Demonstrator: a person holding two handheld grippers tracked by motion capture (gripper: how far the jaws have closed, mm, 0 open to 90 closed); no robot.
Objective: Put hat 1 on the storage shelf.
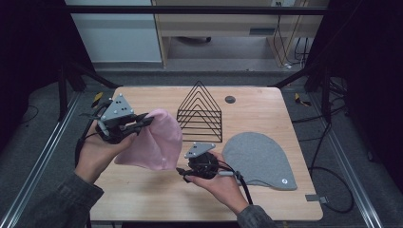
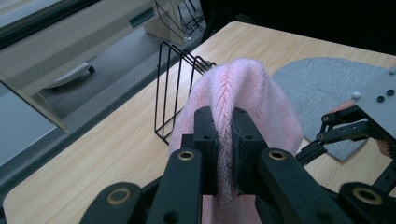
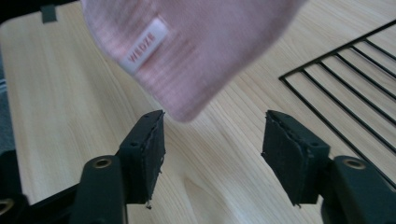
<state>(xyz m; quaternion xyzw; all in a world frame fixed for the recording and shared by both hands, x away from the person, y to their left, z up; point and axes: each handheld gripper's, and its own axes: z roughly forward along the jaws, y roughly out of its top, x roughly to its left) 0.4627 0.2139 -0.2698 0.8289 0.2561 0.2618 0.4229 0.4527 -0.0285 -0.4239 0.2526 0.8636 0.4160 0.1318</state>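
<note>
The pink beanie (image 1: 153, 141) is already lifted off the table (image 1: 142, 199), pinched at its crown between the pressed-in jaws of the left gripper (image 2: 226, 140), and hangs left of the wire rack (image 1: 200, 111). Its hem is not yet taken: the right gripper (image 3: 212, 149) is held low beneath it, jaws spread around nothing. The grey beanie (image 1: 259, 159) is left flat at the right.

Pink knit beanie (image 1: 153, 140), matt wood table (image 1: 142, 199).
</note>
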